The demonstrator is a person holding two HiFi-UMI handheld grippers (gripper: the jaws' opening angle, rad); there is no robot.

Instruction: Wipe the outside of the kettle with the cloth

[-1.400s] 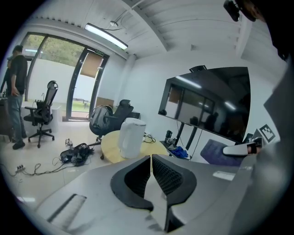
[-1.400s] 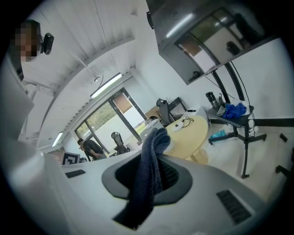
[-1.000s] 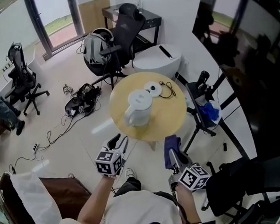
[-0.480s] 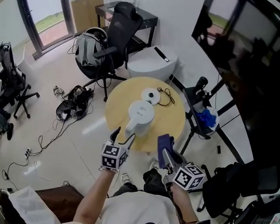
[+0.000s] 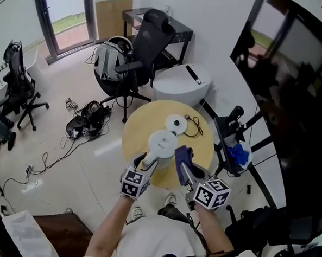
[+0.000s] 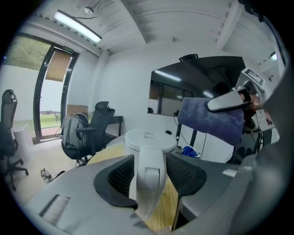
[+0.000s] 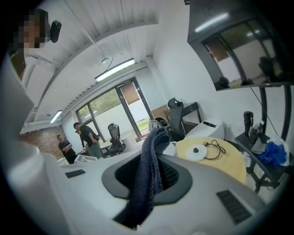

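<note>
Atop the round yellow table [image 5: 204,150], the left gripper [image 5: 146,161] is closing its jaws round the stiff, likely slick handle [image 6: 149,174] of the white plastic kettle [image 5: 162,142], while the right gripper [image 5: 183,168] pinches the limp navy cloth [image 7: 149,179].

beyond kettle [image 5: 162,142]: base [image 5: 176,122] and cord [image 5: 194,125] lie on table [image 5: 206,145], bare top around them | left of kettle: table rim close, open floor [image 5: 96,162] past it | right of kettle: black stand [image 5: 236,113] off the rim | far beyond kettle: office chair [image 5: 151,38], white cabinet [image 5: 180,84] crowd the way
</note>
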